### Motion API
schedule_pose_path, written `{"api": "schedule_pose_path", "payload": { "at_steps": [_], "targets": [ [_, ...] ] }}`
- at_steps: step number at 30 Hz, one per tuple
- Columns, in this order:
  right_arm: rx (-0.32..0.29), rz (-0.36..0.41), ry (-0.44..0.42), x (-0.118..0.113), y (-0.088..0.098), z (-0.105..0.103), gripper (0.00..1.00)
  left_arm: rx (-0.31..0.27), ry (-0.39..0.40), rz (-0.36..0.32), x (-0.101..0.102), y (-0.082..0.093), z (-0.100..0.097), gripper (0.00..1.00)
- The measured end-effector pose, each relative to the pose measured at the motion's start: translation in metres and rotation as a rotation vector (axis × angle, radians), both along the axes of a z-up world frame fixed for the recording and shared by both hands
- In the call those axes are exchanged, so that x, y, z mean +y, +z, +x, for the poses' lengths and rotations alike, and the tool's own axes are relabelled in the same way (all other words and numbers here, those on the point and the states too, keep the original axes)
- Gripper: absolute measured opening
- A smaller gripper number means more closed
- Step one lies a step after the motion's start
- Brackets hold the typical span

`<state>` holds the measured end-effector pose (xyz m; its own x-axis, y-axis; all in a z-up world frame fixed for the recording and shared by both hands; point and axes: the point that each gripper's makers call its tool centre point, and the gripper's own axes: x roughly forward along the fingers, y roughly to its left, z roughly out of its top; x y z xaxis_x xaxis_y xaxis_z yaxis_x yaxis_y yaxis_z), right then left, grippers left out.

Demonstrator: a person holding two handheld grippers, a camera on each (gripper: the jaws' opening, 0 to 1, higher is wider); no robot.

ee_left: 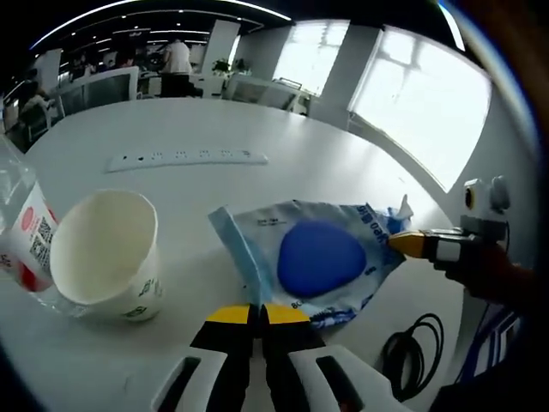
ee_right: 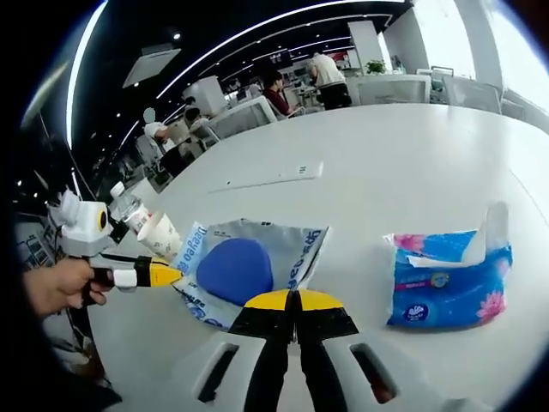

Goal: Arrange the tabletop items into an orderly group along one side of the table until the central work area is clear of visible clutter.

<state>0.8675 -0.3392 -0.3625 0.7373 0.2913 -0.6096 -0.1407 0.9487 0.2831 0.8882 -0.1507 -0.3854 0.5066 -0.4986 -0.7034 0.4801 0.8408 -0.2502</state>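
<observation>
Left gripper view, left gripper (ee_left: 258, 313) fingers closed on blue pouch (ee_left: 313, 257), right gripper (ee_right: 293, 299) pinching its opposite edge.

Bright daylight comes in through big windows (ee_left: 412, 112) at two o'clock and makes them glow white. The white table (ee_left: 257, 129) shines. Ceiling light strips (ee_right: 257, 34) curve at the edges. Far-off things look blurry.

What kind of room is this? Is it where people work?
Probably an open office: people sit at desks with partitions in the background, long ceiling strip lights run overhead, and a white power strip lies on the big white table.
</observation>
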Motion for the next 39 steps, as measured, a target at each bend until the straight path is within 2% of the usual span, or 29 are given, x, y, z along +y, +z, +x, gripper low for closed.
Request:
{"api": "schedule_pose_path", "payload": {
  "at_steps": [18,30,39],
  "targets": [
    [0.007,-0.043,0.079,0.025,-0.015,0.013,0.0,0.003,0.038,0.065,0.025,-0.012,0.007,0.01],
    [0.017,-0.087,0.115,0.026,-0.022,0.01,0.0,0.01,0.039,0.072,0.03,-0.016,0.005,0.03],
    [0.003,-0.105,0.116,0.021,-0.019,0.008,0.1,0.002,0.033,0.066,0.032,-0.01,-0.005,0.11]
  ]
}}
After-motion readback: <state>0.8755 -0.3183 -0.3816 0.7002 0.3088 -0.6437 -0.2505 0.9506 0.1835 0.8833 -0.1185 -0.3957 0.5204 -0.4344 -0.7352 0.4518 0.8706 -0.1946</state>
